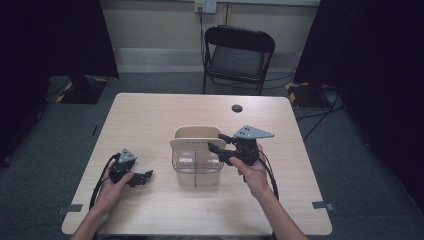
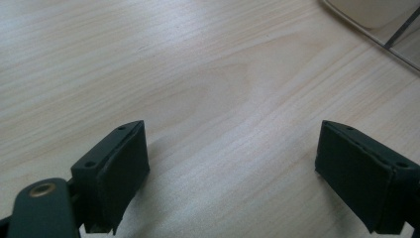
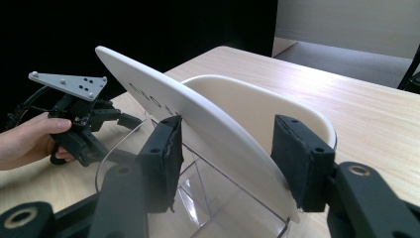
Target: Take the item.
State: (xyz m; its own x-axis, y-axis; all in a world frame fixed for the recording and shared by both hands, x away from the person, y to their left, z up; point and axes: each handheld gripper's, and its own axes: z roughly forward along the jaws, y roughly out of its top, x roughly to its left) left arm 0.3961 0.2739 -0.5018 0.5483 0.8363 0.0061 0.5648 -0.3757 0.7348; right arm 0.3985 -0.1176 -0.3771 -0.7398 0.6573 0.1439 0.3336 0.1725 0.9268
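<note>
A clear plastic container (image 1: 196, 167) stands at the middle of the wooden table (image 1: 150, 115). A white flat lid (image 1: 189, 143) leans tilted across its top, with a cream rounded part (image 1: 196, 132) behind it. My right gripper (image 1: 218, 142) is raised at the container's right side and is open. In the right gripper view its jaws straddle the white lid (image 3: 198, 119), one on each side, with room between them. My left gripper (image 1: 145, 176) rests low on the table to the container's left, open with nothing between its jaws (image 2: 233, 168) except bare wood.
A black folding chair (image 1: 239, 55) stands beyond the table's far edge. A small dark round cap (image 1: 237, 108) sits in the tabletop near the back. The container's corner (image 2: 391, 29) shows at the upper right of the left gripper view. Cables trail from both grippers toward the person.
</note>
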